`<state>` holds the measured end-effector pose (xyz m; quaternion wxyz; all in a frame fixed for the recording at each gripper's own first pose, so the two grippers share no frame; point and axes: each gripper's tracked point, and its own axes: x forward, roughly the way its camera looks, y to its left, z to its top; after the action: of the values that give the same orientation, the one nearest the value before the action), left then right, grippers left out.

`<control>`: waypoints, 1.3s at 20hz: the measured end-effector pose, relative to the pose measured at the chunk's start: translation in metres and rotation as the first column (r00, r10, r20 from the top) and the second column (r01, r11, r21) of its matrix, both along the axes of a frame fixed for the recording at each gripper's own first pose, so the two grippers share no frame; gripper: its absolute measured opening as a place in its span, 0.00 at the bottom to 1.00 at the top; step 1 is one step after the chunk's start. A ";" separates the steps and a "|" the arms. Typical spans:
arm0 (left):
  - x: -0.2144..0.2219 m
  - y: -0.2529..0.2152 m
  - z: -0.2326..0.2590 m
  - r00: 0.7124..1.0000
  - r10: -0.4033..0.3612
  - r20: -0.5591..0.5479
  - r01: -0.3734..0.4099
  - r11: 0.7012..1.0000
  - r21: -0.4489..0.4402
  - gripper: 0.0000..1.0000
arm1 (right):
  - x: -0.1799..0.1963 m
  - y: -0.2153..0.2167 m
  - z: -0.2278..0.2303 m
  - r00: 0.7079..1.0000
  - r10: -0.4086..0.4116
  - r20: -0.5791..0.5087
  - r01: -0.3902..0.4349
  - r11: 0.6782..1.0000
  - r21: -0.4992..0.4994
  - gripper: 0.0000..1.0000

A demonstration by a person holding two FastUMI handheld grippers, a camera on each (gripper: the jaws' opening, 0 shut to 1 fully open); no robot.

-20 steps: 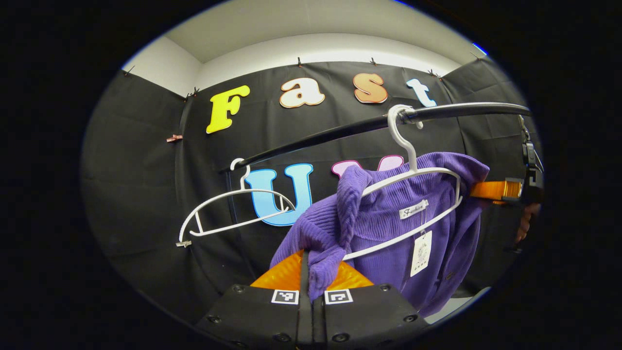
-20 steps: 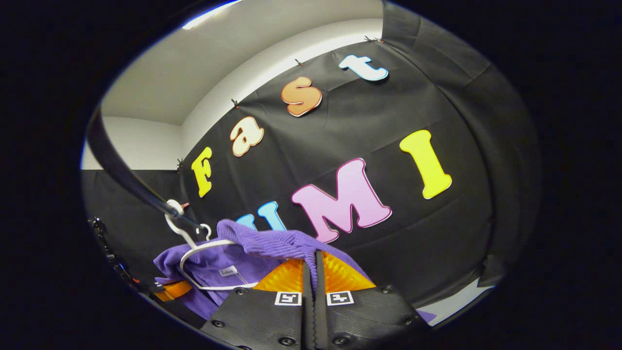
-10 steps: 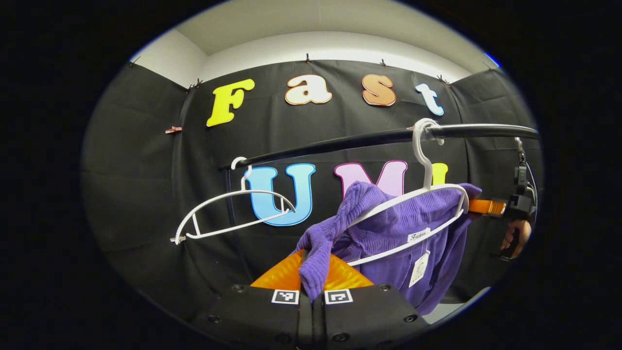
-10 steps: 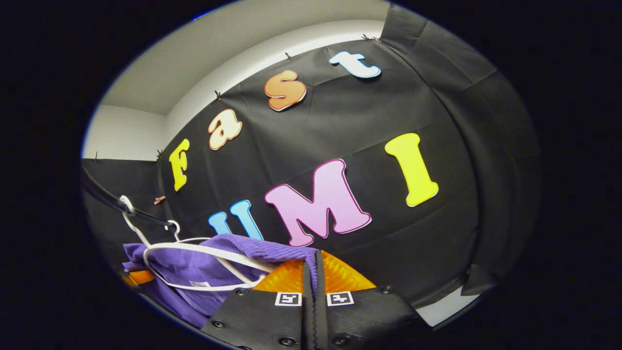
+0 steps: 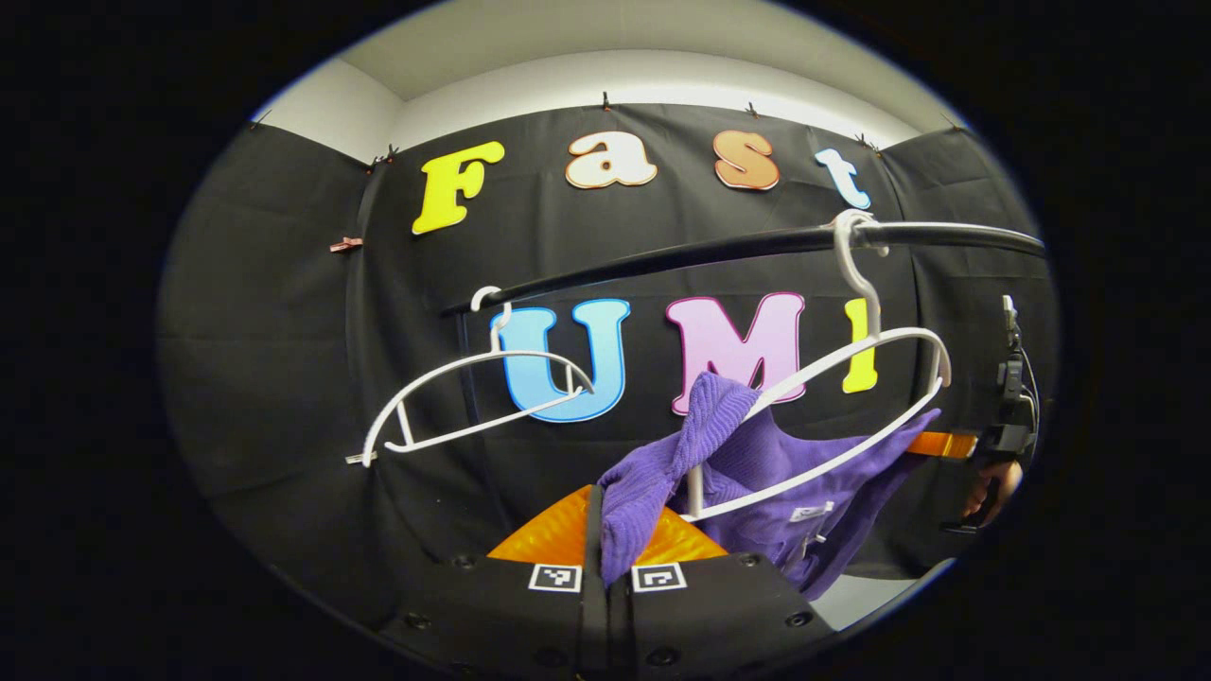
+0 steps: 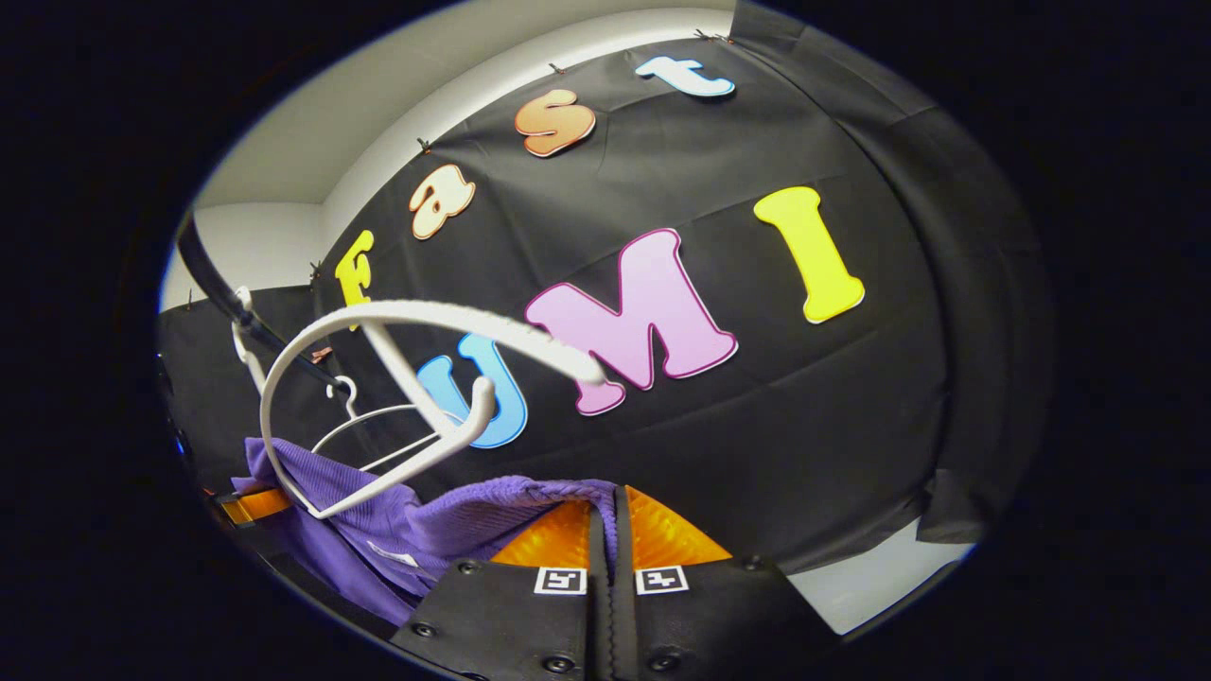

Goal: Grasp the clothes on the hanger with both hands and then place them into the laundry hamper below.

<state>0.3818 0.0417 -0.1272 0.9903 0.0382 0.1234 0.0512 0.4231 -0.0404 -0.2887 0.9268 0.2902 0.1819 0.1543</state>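
Below the rail (image 5: pixel 719 253): purple sweater (image 5: pixel 766 473), partly off white hanger (image 5: pixel 851 397). Left gripper (image 5: pixel 605 558) and right gripper (image 6: pixel 610 549) each clamped on sweater fabric. Second hanger (image 5: pixel 473 397) bare.

Black cloth (image 5: pixel 274 312) pinned up with small clips covers the booth's walls, a pale wall (image 5: pixel 653 76) and ceiling show above it, a black rail (image 5: pixel 681 257) runs across in front, and a strip of light floor (image 6: pixel 880 577) shows below.
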 end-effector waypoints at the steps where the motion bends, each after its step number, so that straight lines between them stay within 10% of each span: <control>1: -0.002 0.007 -0.003 1.000 0.011 -0.009 -0.011 1.000 0.004 0.05 | -0.009 0.006 0.000 1.000 0.015 -0.006 -0.015 1.000 0.008 0.09; 13: -0.068 0.030 -0.092 0.982 0.000 -0.187 -0.013 0.998 -0.068 0.05 | -0.128 0.059 -0.001 0.986 0.159 -0.048 -0.161 0.986 -0.037 0.04; 26: -0.112 -0.092 -0.070 0.952 -0.286 -0.106 0.255 0.938 -0.236 0.05 | -0.190 0.096 0.075 0.979 0.201 0.031 -0.193 0.966 -0.170 0.04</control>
<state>0.2702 -0.0498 -0.1972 0.9750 -0.0514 0.1903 -0.1025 0.2331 0.0556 -0.2139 0.9318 0.1888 0.1998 0.2369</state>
